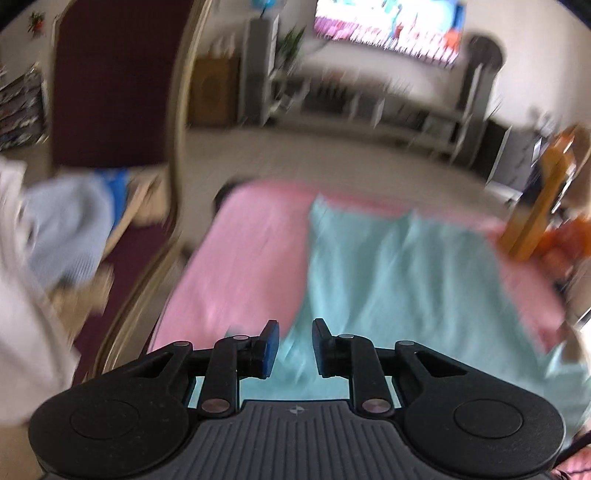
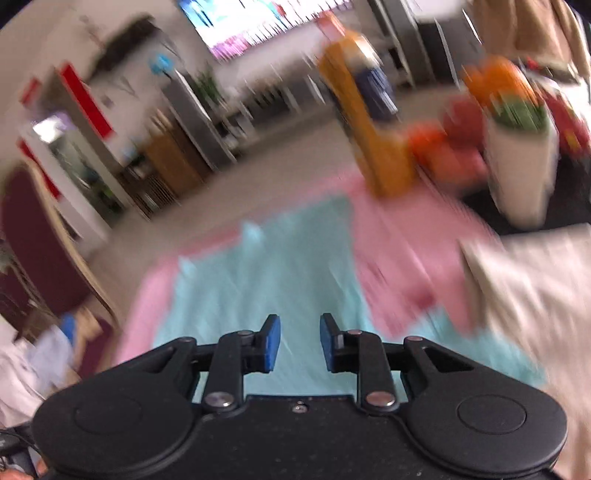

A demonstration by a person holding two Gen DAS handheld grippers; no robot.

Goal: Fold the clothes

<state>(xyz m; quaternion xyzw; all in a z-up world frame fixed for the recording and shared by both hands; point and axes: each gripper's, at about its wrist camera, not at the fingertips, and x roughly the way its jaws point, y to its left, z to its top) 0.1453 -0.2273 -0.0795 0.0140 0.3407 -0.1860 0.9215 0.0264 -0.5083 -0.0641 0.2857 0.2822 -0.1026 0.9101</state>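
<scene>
Left gripper [image 1: 294,347] and right gripper [image 2: 300,341], jaws parted and empty, above teal garment [image 1: 399,280] spread on pink cloth [image 1: 251,251].

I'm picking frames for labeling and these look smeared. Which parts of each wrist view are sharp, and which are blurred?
Left wrist view: the left gripper is sharp, while the teal garment, pink cloth and room behind are motion-smeared. Right wrist view: the right gripper is crisp, but the garment, white vase and TV streak diagonally. Both show fisheye bending at the edges.
</scene>
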